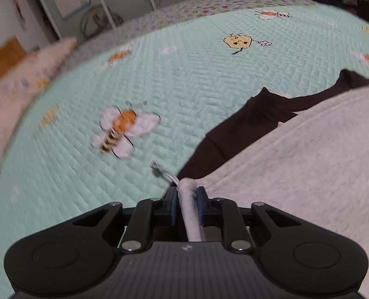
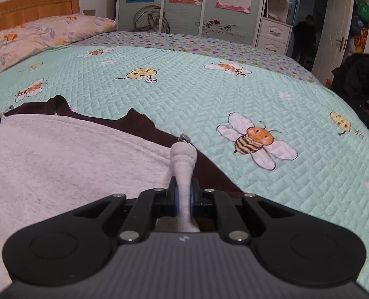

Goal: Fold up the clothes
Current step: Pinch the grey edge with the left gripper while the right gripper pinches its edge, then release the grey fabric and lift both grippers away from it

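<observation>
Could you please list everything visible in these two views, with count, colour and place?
grey garment: one, light grey, spread on the bed, an edge pinched in each gripper
dark garment: one, very dark, under the grey one, sticking out along its far edge
quilt: one, mint green with bee pictures, covering the bed
pillow: one, pink floral, at the headboard
headboard: one, orange wood, far left
wardrobe: one, pale, with posters on its doors, behind the bed
left gripper: black, shut on the grey garment
right gripper: black, shut on the grey garment
</observation>
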`<move>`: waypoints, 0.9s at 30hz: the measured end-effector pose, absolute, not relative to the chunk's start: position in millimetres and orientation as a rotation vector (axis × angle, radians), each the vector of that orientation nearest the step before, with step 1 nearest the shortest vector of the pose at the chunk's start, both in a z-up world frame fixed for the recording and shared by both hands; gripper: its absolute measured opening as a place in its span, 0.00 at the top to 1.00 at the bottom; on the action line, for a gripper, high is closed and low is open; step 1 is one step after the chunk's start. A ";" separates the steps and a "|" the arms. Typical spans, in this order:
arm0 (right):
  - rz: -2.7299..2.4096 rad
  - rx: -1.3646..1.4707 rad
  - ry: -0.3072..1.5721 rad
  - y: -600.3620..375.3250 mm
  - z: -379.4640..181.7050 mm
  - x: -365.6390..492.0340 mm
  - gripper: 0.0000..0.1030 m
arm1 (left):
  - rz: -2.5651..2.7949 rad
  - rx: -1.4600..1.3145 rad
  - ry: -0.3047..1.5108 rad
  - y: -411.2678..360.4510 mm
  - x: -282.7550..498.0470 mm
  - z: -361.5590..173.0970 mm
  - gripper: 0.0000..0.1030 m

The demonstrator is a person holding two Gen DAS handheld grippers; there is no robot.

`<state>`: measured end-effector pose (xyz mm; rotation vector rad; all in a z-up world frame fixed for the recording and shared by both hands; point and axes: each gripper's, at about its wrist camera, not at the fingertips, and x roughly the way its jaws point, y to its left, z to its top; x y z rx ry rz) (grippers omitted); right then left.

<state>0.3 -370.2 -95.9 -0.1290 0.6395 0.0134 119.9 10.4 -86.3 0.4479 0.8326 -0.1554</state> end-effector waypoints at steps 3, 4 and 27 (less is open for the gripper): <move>0.003 -0.177 0.609 -364.8 -84.6 -3.5 0.92 | -0.136 0.514 0.772 -1.8 112.7 -82.1 0.86; 0.000 -0.186 0.596 -364.0 -80.5 -4.6 0.92 | -0.131 0.523 0.754 -4.7 111.1 -79.6 0.86; -0.076 0.364 0.692 -448.4 -101.6 17.5 0.76 | 0.003 0.468 0.685 16.3 119.3 -69.1 0.81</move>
